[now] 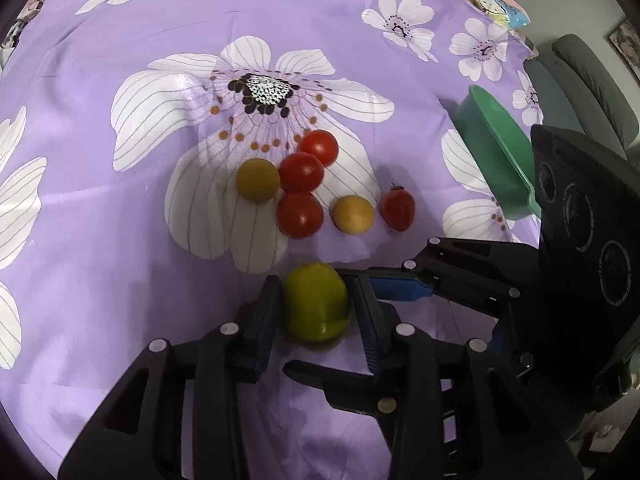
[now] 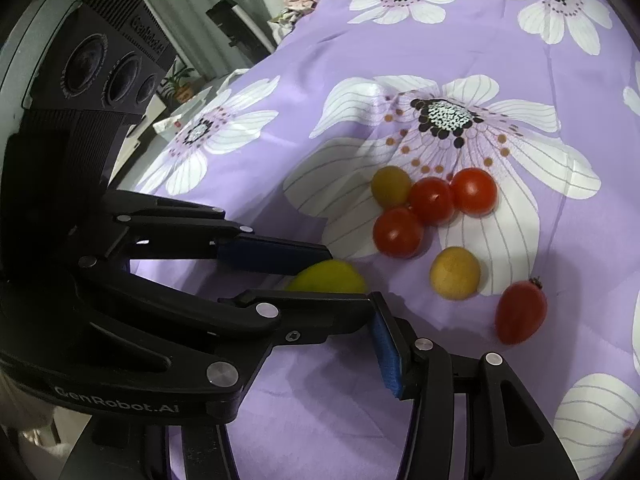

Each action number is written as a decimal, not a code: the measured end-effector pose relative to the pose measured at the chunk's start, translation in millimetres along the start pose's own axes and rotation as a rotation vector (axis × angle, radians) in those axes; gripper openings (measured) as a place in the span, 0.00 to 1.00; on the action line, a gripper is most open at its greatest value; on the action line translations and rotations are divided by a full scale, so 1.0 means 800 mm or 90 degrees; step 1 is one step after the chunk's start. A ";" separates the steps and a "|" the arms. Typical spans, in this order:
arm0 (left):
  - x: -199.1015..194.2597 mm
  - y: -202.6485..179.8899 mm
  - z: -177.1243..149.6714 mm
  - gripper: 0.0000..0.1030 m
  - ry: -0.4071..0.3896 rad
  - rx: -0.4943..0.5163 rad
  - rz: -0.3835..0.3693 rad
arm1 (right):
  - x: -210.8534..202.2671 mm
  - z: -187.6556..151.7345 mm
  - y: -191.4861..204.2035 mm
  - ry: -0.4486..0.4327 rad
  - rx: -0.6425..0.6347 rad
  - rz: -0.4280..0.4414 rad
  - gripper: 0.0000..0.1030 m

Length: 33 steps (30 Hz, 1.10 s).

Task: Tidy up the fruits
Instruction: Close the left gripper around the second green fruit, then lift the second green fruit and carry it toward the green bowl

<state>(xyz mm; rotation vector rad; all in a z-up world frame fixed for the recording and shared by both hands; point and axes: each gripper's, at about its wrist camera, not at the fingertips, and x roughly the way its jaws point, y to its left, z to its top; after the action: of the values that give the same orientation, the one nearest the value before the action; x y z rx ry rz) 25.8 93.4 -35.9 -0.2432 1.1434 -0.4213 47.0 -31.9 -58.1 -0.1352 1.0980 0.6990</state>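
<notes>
A green fruit (image 1: 316, 304) (image 2: 328, 276) lies on the purple flowered cloth (image 1: 120, 220) between the pads of my left gripper (image 1: 317, 312). The pads stand close on either side without pressing, so it is open. Beyond it are three round red tomatoes (image 1: 301, 172) (image 2: 431, 201), two yellow ones (image 1: 353, 214) (image 2: 455, 273) and an oblong red one (image 1: 397, 211) (image 2: 521, 312). My right gripper (image 1: 400, 264) (image 2: 324, 344) reaches in from the right beside the left one, open and empty. The left gripper hides its left finger in the right wrist view.
A green plastic container (image 1: 496, 152) sits tilted at the cloth's right side, behind the right gripper. A grey armchair (image 1: 580, 80) stands past the table's right edge. Household clutter (image 2: 240, 20) lies beyond the far left edge.
</notes>
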 end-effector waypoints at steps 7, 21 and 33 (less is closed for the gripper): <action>0.002 -0.003 0.000 0.35 -0.008 0.000 0.003 | -0.002 -0.004 0.001 -0.003 -0.003 0.000 0.53; 0.001 0.000 -0.002 0.32 -0.030 -0.016 0.001 | -0.004 -0.004 -0.003 -0.015 0.022 -0.017 0.42; 0.001 -0.004 -0.006 0.33 -0.030 -0.014 0.001 | -0.010 -0.011 0.003 -0.024 0.018 -0.039 0.41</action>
<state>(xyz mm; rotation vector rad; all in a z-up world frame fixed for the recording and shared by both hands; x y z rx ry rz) 21.0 90.4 -37.3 -0.2698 1.1027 -0.4007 37.1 -37.1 -55.0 -0.1299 1.0628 0.6283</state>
